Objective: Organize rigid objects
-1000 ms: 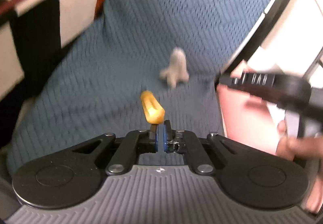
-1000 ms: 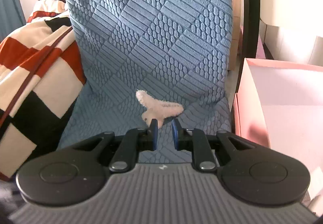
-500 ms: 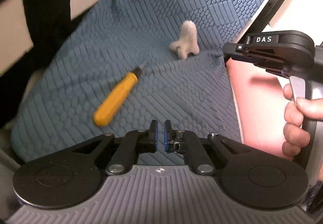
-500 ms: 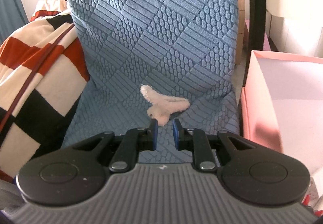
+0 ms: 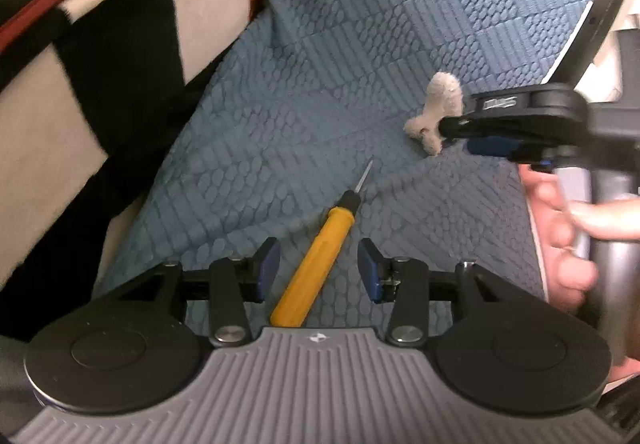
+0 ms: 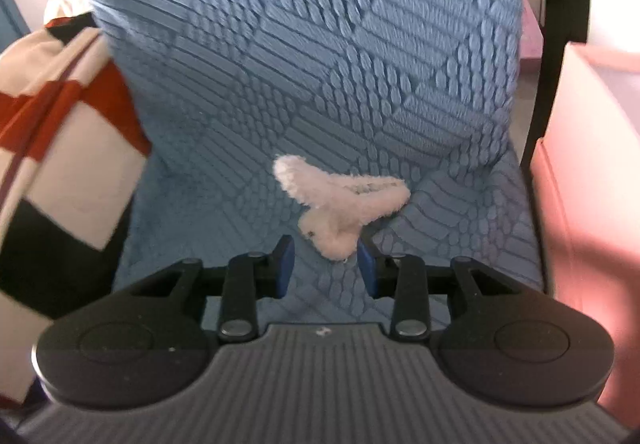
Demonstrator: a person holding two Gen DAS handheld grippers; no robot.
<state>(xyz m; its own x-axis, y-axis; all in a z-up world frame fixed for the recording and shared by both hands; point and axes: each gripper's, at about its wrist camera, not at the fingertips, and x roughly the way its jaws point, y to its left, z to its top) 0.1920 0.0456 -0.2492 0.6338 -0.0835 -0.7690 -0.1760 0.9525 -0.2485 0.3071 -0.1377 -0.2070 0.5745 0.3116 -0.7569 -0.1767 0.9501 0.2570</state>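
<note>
On the blue quilted seat cover [image 5: 320, 132] a yellow-handled screwdriver [image 5: 316, 268] lies slantwise with its handle between the spreading fingers of the left gripper [image 5: 319, 270], jaws opening, pads clear of it on both sides. Further up the seat, the right gripper [image 6: 326, 266] is also opening, its pads flanking the lower tip of a fuzzy white hair clip [image 6: 340, 204] — near the right pad, though I cannot tell whether it touches.

Risks, as I judge them: the smooth, round plastic handle could roll or skid on the ribbed, padded fabric if one pad meets it first, and the thin metal tip could snag the weave. The clip is plush over a hard core, an irregular forked shape; a pinch on only its tip may let it twist out. The cushion gives under pressure, so a low approach could bury the pads. A pink box [image 6: 592, 172] stands just beside the seat — probably the destination.
</note>
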